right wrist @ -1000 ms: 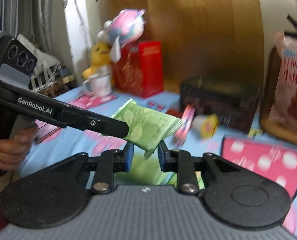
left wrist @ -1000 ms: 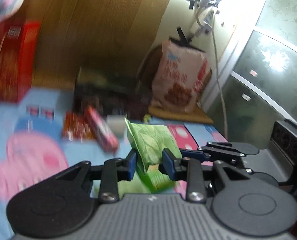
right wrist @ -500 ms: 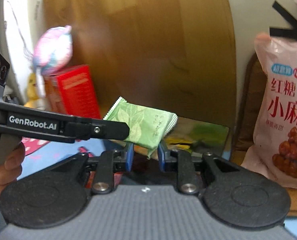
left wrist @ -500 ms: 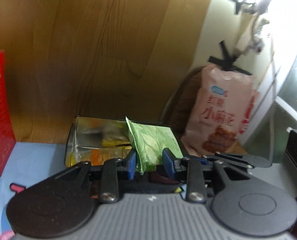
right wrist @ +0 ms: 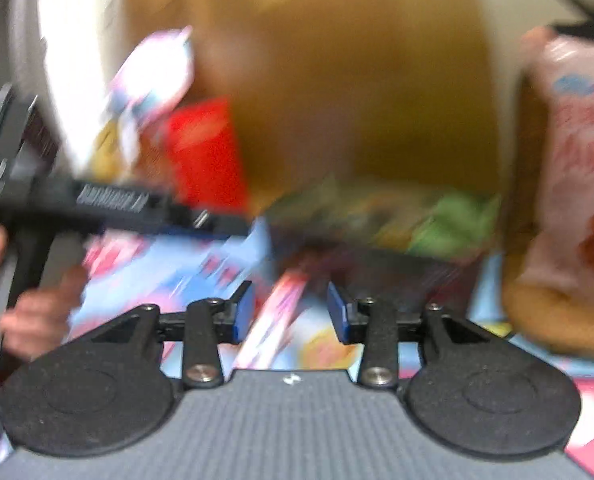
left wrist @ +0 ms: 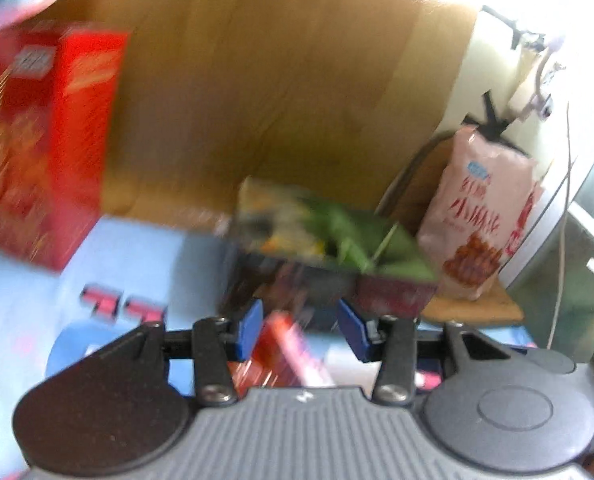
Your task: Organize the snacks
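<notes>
Both views are blurred by motion. The green snack packet [left wrist: 361, 240] lies in the dark tin box [left wrist: 325, 280] with other snacks; it also shows in the right wrist view [right wrist: 453, 220], in the box [right wrist: 377, 264]. My left gripper [left wrist: 300, 330] is open and empty, just in front of the box. My right gripper [right wrist: 290, 311] is open and empty too. A red and pink snack bar [left wrist: 289, 348] lies on the cloth below the left fingers; it shows in the right view [right wrist: 277, 320]. The left gripper's arm [right wrist: 109, 208] crosses the right view's left side.
A red carton [left wrist: 45, 140] stands at the left against the wooden board [left wrist: 277, 80]. A pink snack bag [left wrist: 481, 216] leans at the right on a wooden stand. A plush toy [right wrist: 149, 76] sits above the carton. The blue patterned cloth [left wrist: 145, 256] covers the surface.
Both grippers have opened and let go of the green packet, which now lies in the tin box. Both grippers have pulled back from the box.
</notes>
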`<action>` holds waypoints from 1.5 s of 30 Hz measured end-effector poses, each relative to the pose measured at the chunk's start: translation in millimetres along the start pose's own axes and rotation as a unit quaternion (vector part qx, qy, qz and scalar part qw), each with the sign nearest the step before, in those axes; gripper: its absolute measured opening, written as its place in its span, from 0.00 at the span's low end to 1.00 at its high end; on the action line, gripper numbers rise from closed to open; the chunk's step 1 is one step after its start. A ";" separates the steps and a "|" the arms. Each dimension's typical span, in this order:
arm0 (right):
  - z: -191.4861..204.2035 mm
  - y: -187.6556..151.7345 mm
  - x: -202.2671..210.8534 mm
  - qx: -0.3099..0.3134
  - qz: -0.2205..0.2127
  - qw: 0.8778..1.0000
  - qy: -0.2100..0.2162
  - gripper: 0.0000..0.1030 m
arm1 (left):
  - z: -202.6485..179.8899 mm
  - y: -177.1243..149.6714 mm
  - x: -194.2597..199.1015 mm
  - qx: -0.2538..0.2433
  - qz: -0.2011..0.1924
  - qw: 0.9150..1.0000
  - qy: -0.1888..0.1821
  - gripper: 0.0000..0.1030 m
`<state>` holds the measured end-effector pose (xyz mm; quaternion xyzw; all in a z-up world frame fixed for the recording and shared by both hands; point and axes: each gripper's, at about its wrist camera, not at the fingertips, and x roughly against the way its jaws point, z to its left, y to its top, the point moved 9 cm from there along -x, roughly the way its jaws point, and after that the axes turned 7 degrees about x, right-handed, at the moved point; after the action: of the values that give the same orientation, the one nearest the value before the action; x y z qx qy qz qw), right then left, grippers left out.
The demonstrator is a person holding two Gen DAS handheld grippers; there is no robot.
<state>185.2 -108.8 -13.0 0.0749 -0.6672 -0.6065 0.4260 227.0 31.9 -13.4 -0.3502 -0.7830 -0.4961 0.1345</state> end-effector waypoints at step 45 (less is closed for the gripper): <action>11.7 -53.1 86.6 -0.015 0.004 0.998 -0.054 0.27 | -51.5 -77.3 39.5 -0.026 0.020 0.999 -0.022 0.33</action>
<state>101.1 -167.0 -16.9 0.0330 -0.6804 -0.6177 0.3930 138.9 -16.8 -19.8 -0.3803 -0.7656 -0.5053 0.1182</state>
